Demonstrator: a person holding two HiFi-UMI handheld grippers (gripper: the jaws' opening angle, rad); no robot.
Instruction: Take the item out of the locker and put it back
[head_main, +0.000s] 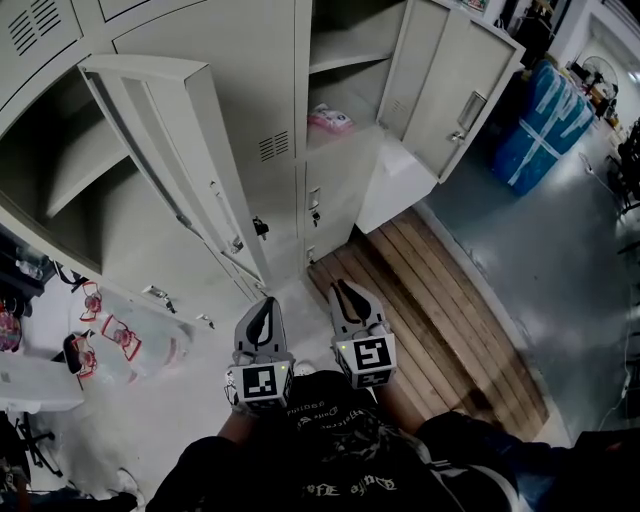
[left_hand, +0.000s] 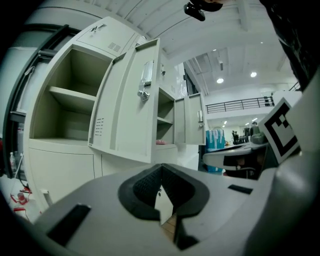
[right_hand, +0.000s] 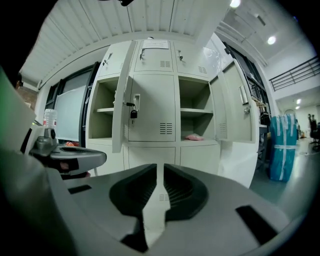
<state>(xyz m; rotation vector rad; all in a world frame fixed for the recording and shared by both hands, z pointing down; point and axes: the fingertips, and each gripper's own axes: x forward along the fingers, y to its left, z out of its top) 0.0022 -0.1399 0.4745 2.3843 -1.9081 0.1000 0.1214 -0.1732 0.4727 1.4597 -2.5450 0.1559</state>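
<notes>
The pink item (right_hand: 194, 136) lies flat on the bottom of the locker's (head_main: 255, 90) open right-hand compartment (right_hand: 197, 122). It sits under that compartment's shelf (right_hand: 196, 111), close to the front edge and a little toward the left wall. It looks soft and low, with its longer side running along the front edge. The compartment's door (head_main: 462, 95) stands swung wide to the right, so the way in is from straight ahead.

Both claws are held low in front of the person, well apart from the locker and pointing roughly level at it. The right claw (head_main: 346, 290) has its jaws at a narrow slit with nothing between them. The left claw (head_main: 265, 304) has its tips together and is also empty.

From the right claw the item lies ahead, higher up and slightly right of the jaw line. This claw is the nearer one, being on the side of the open compartment, near the wooden boards (head_main: 430, 320). I judge that the reach has not yet begun. The right jaws would need to widen and close across the item's short side.
</notes>
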